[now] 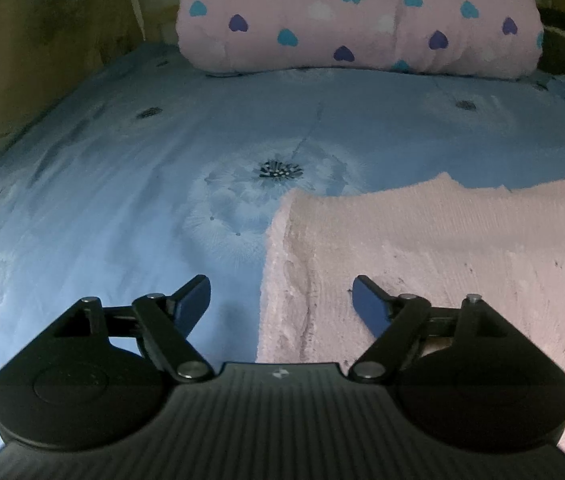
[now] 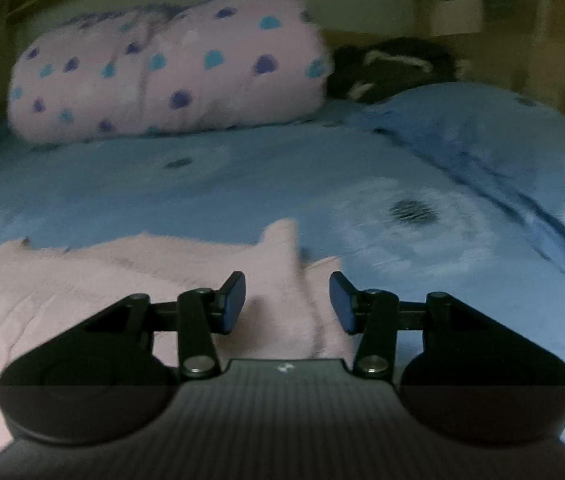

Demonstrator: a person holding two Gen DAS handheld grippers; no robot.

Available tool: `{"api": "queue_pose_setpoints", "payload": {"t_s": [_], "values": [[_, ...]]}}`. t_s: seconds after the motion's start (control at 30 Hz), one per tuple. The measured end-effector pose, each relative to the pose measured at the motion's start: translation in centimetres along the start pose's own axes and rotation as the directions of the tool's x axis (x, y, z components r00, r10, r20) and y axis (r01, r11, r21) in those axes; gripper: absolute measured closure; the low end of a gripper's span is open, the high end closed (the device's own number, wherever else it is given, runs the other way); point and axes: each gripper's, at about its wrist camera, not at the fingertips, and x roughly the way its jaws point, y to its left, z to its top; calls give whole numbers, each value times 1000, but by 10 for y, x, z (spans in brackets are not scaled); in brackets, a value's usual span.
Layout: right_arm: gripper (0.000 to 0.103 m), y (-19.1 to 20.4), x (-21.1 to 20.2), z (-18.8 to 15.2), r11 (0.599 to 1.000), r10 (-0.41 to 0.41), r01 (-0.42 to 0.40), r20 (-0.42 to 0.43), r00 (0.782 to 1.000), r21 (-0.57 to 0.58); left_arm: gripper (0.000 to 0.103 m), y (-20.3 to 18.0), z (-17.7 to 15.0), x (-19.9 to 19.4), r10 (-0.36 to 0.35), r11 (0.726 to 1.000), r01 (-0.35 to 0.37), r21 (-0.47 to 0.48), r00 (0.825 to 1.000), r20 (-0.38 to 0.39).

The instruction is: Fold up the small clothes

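A pale pink fuzzy garment (image 1: 442, 256) lies flat on the blue bedsheet (image 1: 122, 184). My left gripper (image 1: 280, 304) is open wide and straddles the garment's left edge near the front, one finger over the sheet, one over the cloth. In the right wrist view the same garment (image 2: 82, 288) fills the lower left, with a raised fold (image 2: 282, 240) at its right edge. My right gripper (image 2: 287, 304) is open, with that raised right edge of the cloth between its fingers, not pinched.
A rolled pink blanket with blue and purple hearts (image 1: 354, 16) lies across the head of the bed. A dark object (image 2: 390, 64) sits behind it at the right. A wooden wall (image 1: 34, 48) borders the bed's left side. A blue pillow (image 2: 502, 140) rises at the right.
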Motion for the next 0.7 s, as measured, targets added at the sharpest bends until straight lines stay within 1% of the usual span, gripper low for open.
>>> {"api": "queue_pose_setpoints", "payload": {"t_s": [0.13,0.27,0.3,0.33,0.37,0.4,0.47,0.53,0.57,0.63,0.7], "values": [[54,10,11,-8,999,3,-5,-43,999,-46,21,-6,-3,0,16,999,-17,48,1000,21],[53,9,13,-12,999,16,-18,-48,999,-39,20,-7,-5,0,18,998,-20,57,999,32],[54,7,13,-12,999,26,-28,-51,998,-30,20,-7,-5,0,17,998,-19,54,999,31],[58,6,13,-11,999,35,-36,-53,998,-18,20,-7,-5,0,16,998,-18,53,999,31],[82,4,13,-11,999,45,-46,-50,998,-7,20,-7,-5,0,15,998,-17,53,999,32],[88,3,12,-10,999,49,-49,-45,998,-2,20,-6,-6,0,15,998,-17,53,999,34],[89,0,10,-7,999,50,-49,-24,998,18,20,-7,-7,-1,15,998,-17,54,999,37],[90,-2,8,-4,999,20,-20,10,1000,28,20,-7,-7,-1,16,998,-18,55,999,37],[93,-4,8,-3,999,8,-8,21,1000,33,20,-7,-7,-1,15,998,-17,53,999,37],[93,-7,10,-2,999,-12,12,15,1000,41,20,-7,-7,-1,15,999,-17,49,999,36],[92,-11,14,-3,998,-10,10,-15,1000,59,19,-6,-6,-1,14,999,-15,47,999,34]]}}
